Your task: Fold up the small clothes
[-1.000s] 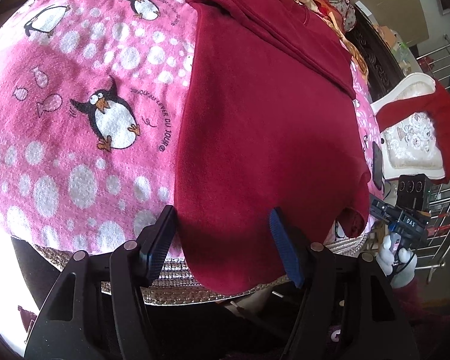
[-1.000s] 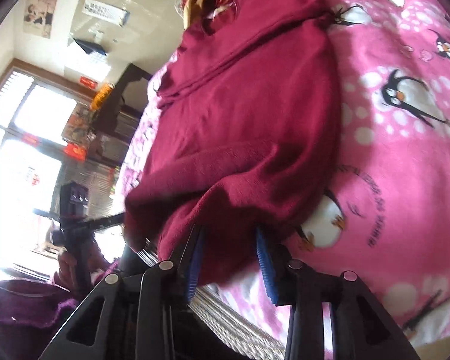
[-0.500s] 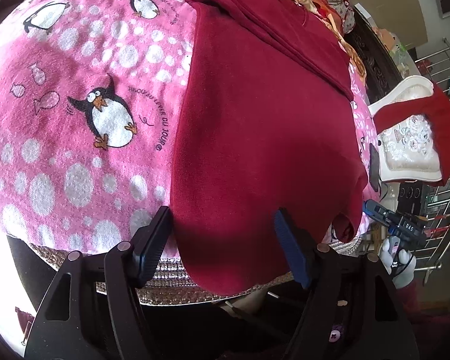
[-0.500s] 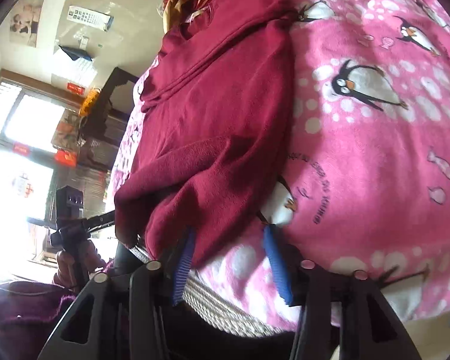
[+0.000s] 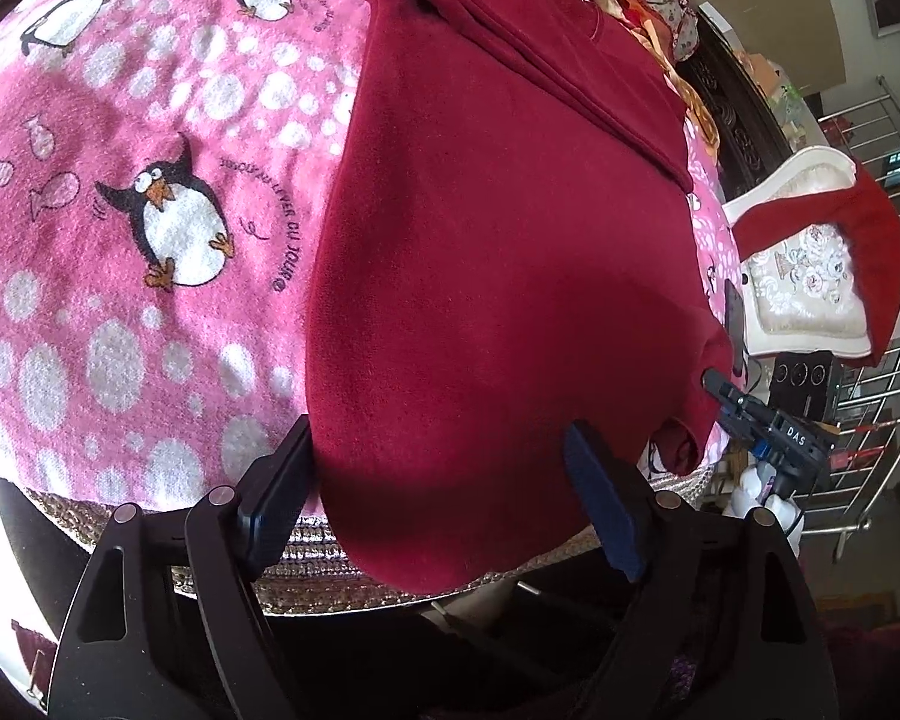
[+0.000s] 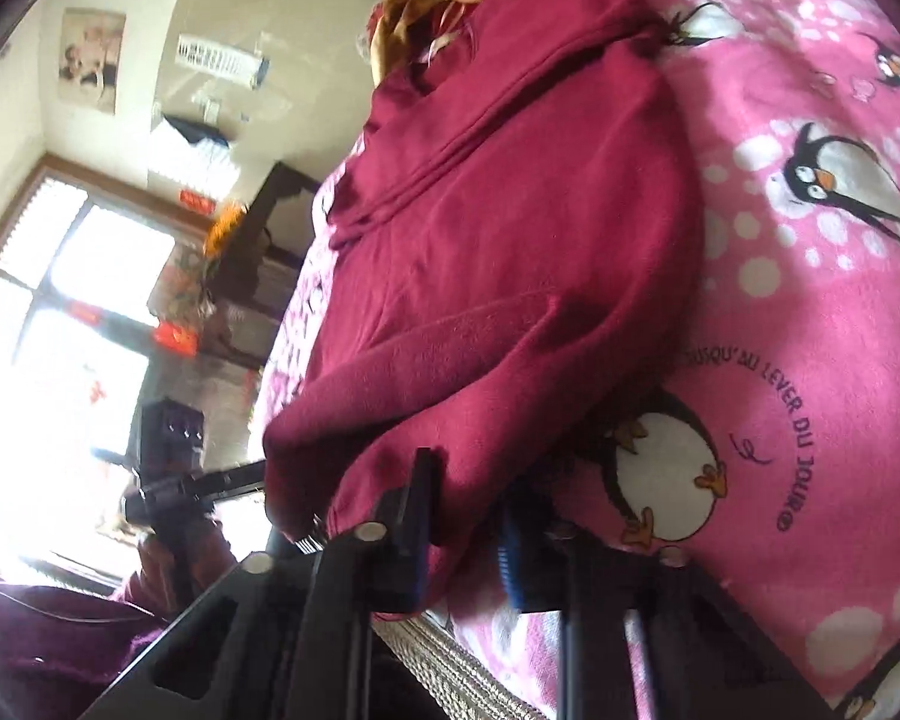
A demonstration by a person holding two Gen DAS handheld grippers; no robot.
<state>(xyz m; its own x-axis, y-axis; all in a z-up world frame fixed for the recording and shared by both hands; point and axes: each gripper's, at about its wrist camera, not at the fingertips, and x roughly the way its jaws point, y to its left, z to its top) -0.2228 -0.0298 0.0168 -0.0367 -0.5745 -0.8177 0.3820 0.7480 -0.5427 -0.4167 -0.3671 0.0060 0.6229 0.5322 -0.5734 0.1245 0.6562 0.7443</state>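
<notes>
Dark red fleece garment (image 5: pixel 498 252) lies lengthwise on a pink fleece blanket printed with penguins and white dots (image 5: pixel 138 192), its near hem hanging a little over the blanket's front edge; far end carries a folded-over band of the same cloth, with a heap of gold and patterned fabric (image 5: pixel 630 6) just beyond it. Left gripper (image 5: pixel 444 498) sits at the near hem with its fingers spread wide, one either side of the hem, closed on nothing. Right gripper (image 6: pixel 468 534) is at the other near corner; its fingers stand close together with a bunched fold of the red cloth between them, so they look pinched onto the garment, though blur hides the contact itself. From the left wrist view, that right corner (image 5: pixel 684 444) is lifted and curled while the left corner lies flat. Judgement: step in hand is securing both near corners before carrying the hem toward the far end. To do it well, the left fingers should close on the hem at a corner, not mid-edge, taking all layers; then both sides rise together at matched height, keeping the hem taut so the fold line runs straight. Risk: fleece dragging the blanket, or one corner slipping out.
</notes>
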